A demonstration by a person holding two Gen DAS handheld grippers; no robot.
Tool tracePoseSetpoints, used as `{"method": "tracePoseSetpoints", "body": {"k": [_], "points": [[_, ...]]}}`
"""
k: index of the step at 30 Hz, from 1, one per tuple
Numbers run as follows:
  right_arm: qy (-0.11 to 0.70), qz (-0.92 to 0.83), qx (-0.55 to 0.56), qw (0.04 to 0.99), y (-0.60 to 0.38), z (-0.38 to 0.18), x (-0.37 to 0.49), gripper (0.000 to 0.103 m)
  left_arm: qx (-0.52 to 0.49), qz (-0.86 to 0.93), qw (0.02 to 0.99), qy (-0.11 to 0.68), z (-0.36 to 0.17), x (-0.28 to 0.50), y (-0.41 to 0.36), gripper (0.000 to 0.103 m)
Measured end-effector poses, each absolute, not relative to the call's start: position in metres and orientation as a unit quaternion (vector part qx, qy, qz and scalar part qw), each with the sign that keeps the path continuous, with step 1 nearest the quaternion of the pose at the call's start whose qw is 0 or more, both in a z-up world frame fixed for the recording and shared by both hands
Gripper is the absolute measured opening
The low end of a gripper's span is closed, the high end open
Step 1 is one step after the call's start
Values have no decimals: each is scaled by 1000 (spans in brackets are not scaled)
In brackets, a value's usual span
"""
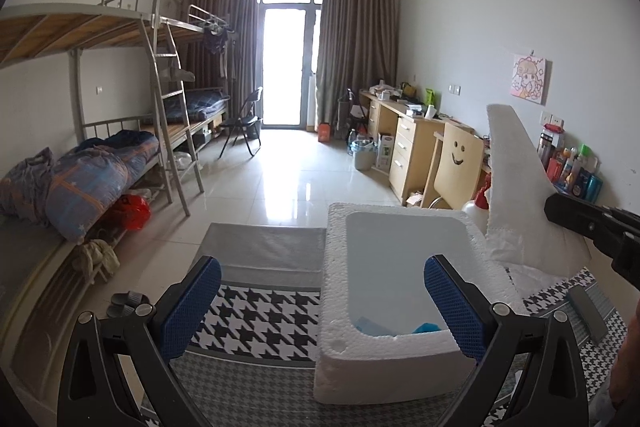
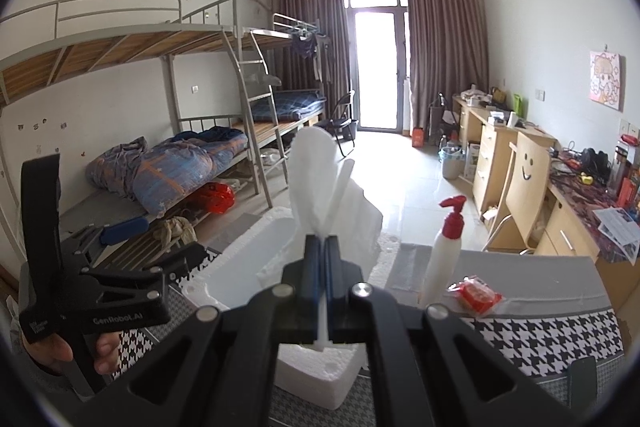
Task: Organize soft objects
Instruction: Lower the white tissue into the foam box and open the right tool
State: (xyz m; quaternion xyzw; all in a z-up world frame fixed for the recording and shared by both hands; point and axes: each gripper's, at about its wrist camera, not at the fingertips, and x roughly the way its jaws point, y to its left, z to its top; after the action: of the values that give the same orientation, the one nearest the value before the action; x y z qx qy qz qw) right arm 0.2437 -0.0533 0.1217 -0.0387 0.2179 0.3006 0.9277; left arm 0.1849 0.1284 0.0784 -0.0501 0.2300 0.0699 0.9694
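A white foam box (image 1: 340, 291) sits open on the houndstooth-covered table (image 1: 256, 319); blue soft items (image 1: 426, 327) lie in its bottom. My left gripper (image 1: 320, 311) is open and empty, its blue pads either side of the box's near left part. My right gripper (image 2: 323, 259) is shut on a thin white foam sheet (image 2: 320, 183) and holds it upright above the box (image 2: 240, 275). In the left wrist view the sheet (image 1: 520, 195) stands at the box's right side, with the right gripper's body (image 1: 592, 227) beside it.
A white pump bottle with red top (image 2: 444, 251) and a red packet (image 2: 476, 295) stand on the table right of the box. A dark phone-like object (image 1: 588, 313) lies at the table's right. Bunk beds (image 1: 100, 163) line the left wall, desks and a chair (image 1: 456, 167) the right.
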Motion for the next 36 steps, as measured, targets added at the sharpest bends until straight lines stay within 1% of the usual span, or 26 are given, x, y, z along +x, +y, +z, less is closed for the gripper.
{"method": "tracePoseSetpoints", "body": {"k": [12,36], "points": [[225,321,-46,919,-36,119,247,4,-55,88,967,231,75,174,139,102],[281,316,-58,904,-9,95,271,5,-65,104,964,235,62,164,165,102]]}}
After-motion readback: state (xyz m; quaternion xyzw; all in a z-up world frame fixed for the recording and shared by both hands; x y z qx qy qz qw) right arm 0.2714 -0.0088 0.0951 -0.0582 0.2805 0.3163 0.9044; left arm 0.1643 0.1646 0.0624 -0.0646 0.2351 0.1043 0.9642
